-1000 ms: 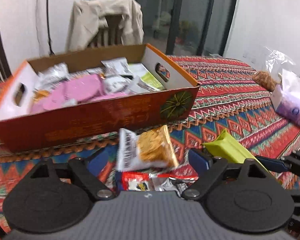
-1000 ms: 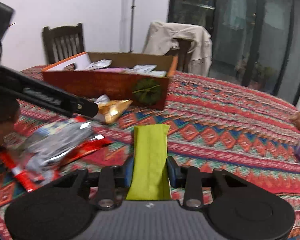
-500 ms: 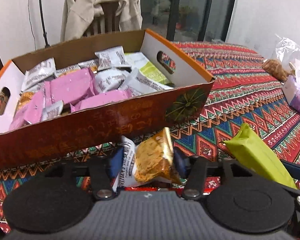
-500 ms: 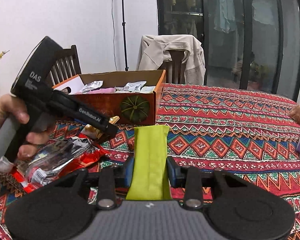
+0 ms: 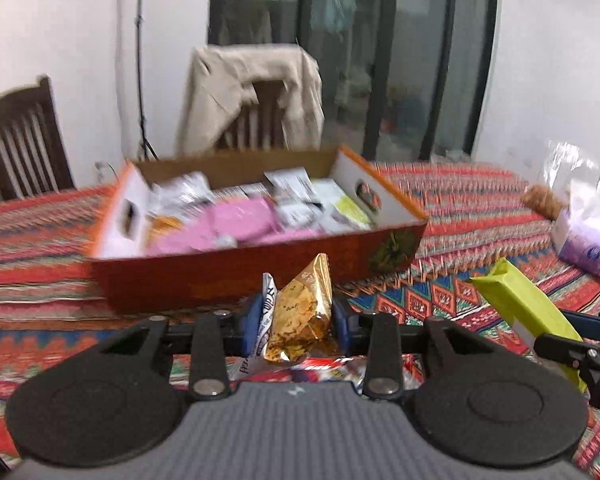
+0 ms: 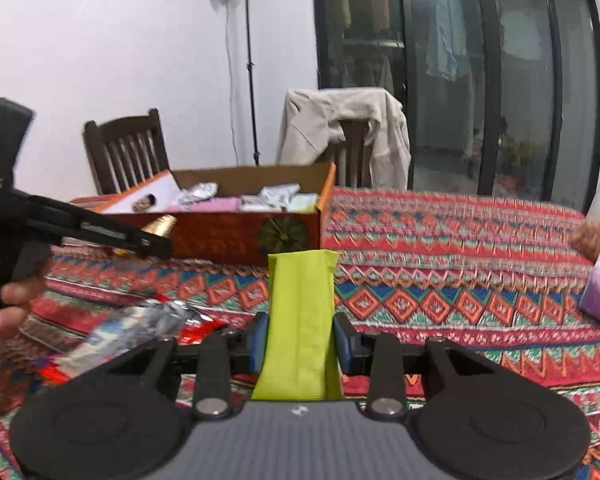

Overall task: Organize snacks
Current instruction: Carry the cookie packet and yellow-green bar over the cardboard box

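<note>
My left gripper is shut on a gold and white snack packet and holds it raised in front of the orange cardboard box, which holds several pink, white and green packets. My right gripper is shut on a lime-green snack pack, held above the patterned tablecloth; this pack also shows at the right of the left wrist view. The box stands ahead and to the left in the right wrist view, with the left gripper in front of it.
Red and silver packets lie on the cloth at the left. A purple tissue pack and a clear bag with snacks sit at the right. Two wooden chairs stand behind the table, one draped with a beige jacket.
My left gripper closed on the gold packet and lifted it off the cloth toward the box. My right gripper rose a little with the green pack still held.
</note>
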{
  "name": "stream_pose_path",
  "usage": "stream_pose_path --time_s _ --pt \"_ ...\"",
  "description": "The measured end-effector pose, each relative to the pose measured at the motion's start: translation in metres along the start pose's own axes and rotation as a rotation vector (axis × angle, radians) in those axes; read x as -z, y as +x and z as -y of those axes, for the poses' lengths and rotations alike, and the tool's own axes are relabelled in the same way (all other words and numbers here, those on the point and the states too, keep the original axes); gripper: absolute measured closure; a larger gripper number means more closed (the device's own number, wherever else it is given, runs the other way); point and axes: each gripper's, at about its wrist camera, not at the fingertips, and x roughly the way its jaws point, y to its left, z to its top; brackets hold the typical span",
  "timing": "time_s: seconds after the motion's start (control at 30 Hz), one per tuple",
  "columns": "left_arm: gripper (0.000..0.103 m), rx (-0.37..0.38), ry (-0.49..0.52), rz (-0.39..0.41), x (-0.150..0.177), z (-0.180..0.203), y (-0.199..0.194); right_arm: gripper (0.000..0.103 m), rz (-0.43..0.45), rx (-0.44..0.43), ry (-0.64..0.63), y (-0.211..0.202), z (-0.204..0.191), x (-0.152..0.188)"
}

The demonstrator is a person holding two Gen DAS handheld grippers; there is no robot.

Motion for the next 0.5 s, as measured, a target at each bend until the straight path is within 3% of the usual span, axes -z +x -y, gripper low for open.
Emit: stream_pose_path --time_s 0.23,0.5 --pt "0.066 -0.029 -0.097 0.095 0.015 -0.034 -0.087 0.069 0.049 -0.041 -0.066 -0.051 -0.025 -0.008" --pt "0.066 -0.013 -0.095 0.114 0.000 -0.047 -0.101 0.069 0.087 -0.062 -0.113 -0.069 -0.057 -0.031"
